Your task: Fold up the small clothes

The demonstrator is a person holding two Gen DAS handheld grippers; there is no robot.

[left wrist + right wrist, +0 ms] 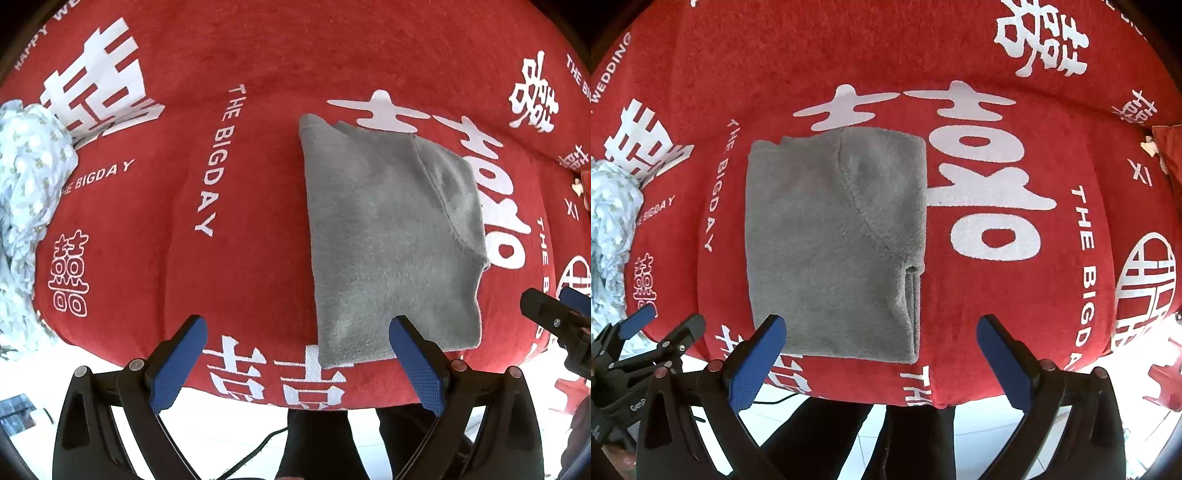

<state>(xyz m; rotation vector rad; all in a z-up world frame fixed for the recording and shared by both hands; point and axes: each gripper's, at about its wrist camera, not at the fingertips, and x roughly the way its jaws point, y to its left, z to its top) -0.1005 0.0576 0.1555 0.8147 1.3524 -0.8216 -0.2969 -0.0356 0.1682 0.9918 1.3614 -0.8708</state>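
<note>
We're looking across the red blanket (960, 55) w/ white lettering. Going left to right in the right wrist view: at the far left edge a crumpled white patterned garment (609, 221) is lying in a heap, unfolded; in the lower left corner our left gripper (661, 325) is hovering off the blanket's near edge, jaws apart, holding nothing; centre-left, the gray fleece garment (831, 240) is lying flat in a tidy rectangle, layers showing stacked along its right edge; bottom centre, our right gripper (881, 332) is hanging just above the near edge, fingers spread wide, nothing btwn them. In the left wrist view the left gripper (297, 332) is likewise gaping empty, gray piece (391, 240) sitting right of centre, white one (29, 192) at far left. Judging by this, the gray item is looking done & we're btwn pieces; next move prob. calls for reaching left to the white heap, dragging it to open blanket & spreading it flat. Count: 2 garments (1 folded, 1 not), 2 grippers, 1 blanket.
</note>
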